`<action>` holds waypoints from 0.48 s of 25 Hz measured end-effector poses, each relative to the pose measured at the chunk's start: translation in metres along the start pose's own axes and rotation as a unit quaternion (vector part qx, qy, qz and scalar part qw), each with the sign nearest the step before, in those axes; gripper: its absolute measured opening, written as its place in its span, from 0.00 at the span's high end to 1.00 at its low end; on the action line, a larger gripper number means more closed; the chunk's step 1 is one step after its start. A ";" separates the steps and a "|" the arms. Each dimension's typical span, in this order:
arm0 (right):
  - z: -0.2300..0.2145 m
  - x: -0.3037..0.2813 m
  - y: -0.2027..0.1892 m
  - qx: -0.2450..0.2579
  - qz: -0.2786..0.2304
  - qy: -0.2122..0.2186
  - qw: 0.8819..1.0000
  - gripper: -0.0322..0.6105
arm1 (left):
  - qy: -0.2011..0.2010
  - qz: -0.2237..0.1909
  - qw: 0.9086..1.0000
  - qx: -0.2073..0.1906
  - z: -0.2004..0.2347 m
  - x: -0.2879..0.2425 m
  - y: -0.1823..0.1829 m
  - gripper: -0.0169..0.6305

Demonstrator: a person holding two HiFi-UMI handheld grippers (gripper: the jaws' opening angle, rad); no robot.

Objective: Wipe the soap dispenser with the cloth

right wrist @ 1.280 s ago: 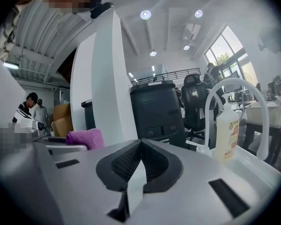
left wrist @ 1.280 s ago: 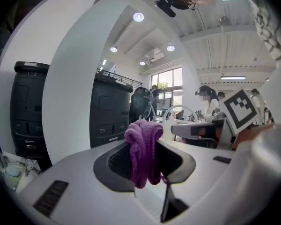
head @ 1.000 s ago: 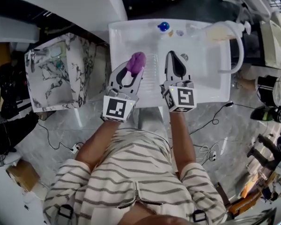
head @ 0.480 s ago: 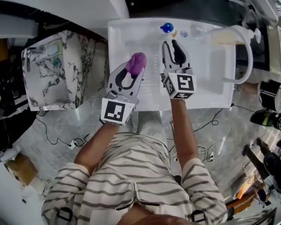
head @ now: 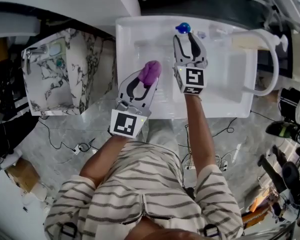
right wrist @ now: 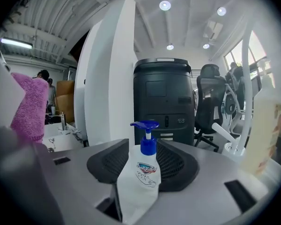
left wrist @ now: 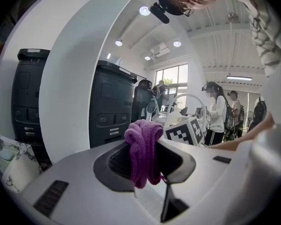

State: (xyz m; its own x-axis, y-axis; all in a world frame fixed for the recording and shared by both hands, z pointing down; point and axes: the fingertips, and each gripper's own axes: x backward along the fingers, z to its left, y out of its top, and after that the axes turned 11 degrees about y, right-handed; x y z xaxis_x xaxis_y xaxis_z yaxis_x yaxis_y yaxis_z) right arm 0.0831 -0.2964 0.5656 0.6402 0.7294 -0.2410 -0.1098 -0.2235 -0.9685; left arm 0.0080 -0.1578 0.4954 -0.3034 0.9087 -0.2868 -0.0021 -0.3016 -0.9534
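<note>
The soap dispenser (head: 182, 28), a white bottle with a blue pump, stands upright at the far edge of the white table (head: 225, 94). My right gripper (head: 190, 43) reaches toward it. In the right gripper view the dispenser (right wrist: 143, 175) stands between the dark pads (right wrist: 107, 165) without being pressed. These jaws have just been opening and stand open. My left gripper (head: 149, 81) is nearer the front edge, shut on a bunched purple cloth (head: 150, 71). The cloth (left wrist: 144, 149) sticks up above the left jaws and hangs down between them.
A pale bottle (head: 245, 39) with a white curved tube stands on the table's right side. A marble-patterned box (head: 55, 79) sits on the floor to the left. Beyond the table are a black cabinet (right wrist: 164, 97), an office chair (right wrist: 210, 102) and people (left wrist: 218, 111).
My right gripper has moved away from me across the table to the dispenser, and its jaws have opened. The left gripper still holds the cloth and has barely shifted.
</note>
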 end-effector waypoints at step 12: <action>-0.019 -0.018 -0.001 0.037 0.006 0.014 0.999 0.68 | 0.003 -0.001 1.000 0.007 0.001 -0.004 0.000 0.78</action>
State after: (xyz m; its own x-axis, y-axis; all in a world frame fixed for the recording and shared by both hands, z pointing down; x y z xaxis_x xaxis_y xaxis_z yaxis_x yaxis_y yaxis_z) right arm 0.0863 -0.3218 0.5725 0.6600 0.7077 -0.2522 -0.1737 -0.1828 -0.9677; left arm 0.0081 -0.1616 0.4971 -0.2980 0.9111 -0.2847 -0.0161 -0.3030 -0.9529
